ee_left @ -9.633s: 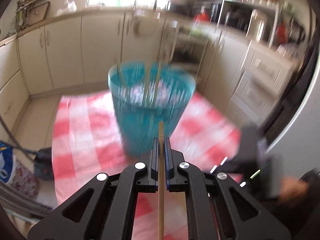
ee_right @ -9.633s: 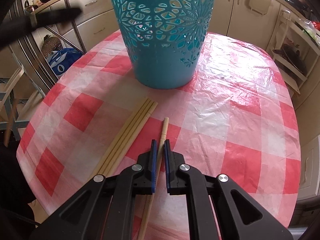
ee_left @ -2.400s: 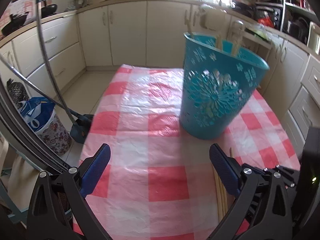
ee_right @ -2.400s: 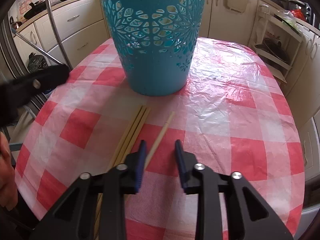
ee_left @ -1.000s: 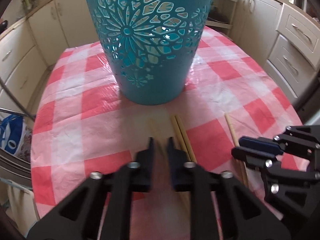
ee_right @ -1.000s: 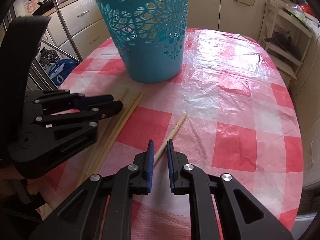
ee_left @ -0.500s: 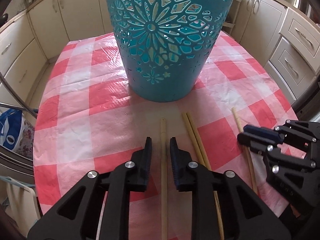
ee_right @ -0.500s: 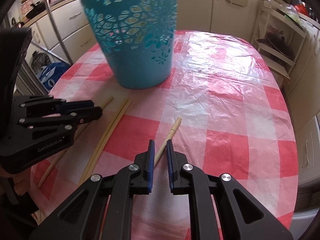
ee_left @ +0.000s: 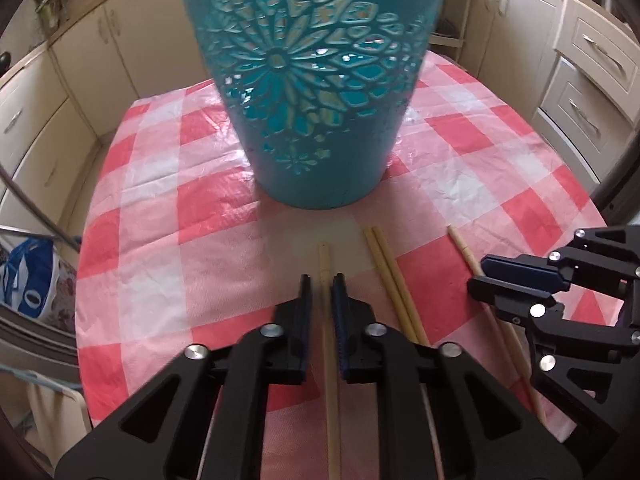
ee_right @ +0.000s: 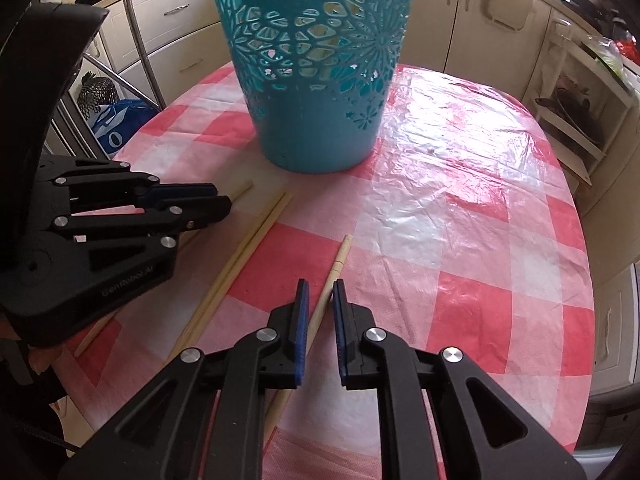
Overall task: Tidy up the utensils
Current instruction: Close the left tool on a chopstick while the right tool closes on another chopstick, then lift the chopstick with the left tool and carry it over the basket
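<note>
Checked tablecloth, both grippers nose-down

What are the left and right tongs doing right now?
Left tongs: shut on a chopstick, just closed on it.
Right tongs: shut on another chopstick.

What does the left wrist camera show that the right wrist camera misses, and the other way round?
Only the left wrist view shows drawer fronts on its right side. Only the right wrist view shows an open shelf rack at its right and a curved metal pole at its left. Both show the teal cut-out basket on the red-checked tablecloth, a blue-and-white bag, four chopsticks lying before the basket, and both grippers with jaws nearly closed, one chopstick between each pair.
</note>
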Available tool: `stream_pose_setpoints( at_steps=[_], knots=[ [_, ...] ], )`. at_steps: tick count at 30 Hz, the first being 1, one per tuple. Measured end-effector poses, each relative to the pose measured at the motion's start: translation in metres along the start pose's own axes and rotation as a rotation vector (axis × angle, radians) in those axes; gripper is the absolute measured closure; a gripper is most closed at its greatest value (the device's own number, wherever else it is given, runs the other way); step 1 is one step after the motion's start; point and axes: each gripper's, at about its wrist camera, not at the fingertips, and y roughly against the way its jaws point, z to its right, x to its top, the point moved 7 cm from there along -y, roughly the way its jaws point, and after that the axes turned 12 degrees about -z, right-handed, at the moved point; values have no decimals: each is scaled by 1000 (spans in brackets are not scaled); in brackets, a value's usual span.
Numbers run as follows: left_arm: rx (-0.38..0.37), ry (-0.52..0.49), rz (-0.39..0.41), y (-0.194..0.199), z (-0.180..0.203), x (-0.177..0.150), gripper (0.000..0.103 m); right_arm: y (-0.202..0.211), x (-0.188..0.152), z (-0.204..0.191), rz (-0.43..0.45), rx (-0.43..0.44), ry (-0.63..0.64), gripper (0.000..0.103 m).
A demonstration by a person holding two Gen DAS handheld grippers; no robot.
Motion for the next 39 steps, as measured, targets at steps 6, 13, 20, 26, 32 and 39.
stream_pose_setpoints(
  at_steps=[6,13,20,26,32,39],
  knots=[
    [1,-8,0,2,-1,1,98,0,0,-2,-8,16,7,94],
    [2,1,10,3,-2,-1,98,1,0,-2,-4,1,2,94],
    [-1,-12,49,14,-1,-3,98,3,-2,0,-2,-7,-15,96],
    [-27,-28,102,31,2,-3,98,3,-3,-1,1,-15,-16,96],
    [-69,-18,154,47,-1,-2,98,3,-4,-5,16,-51,9,96],
    [-122,-9,221,66,-4,2,98,3,-4,-4,12,-2,-20,97]
  ],
)
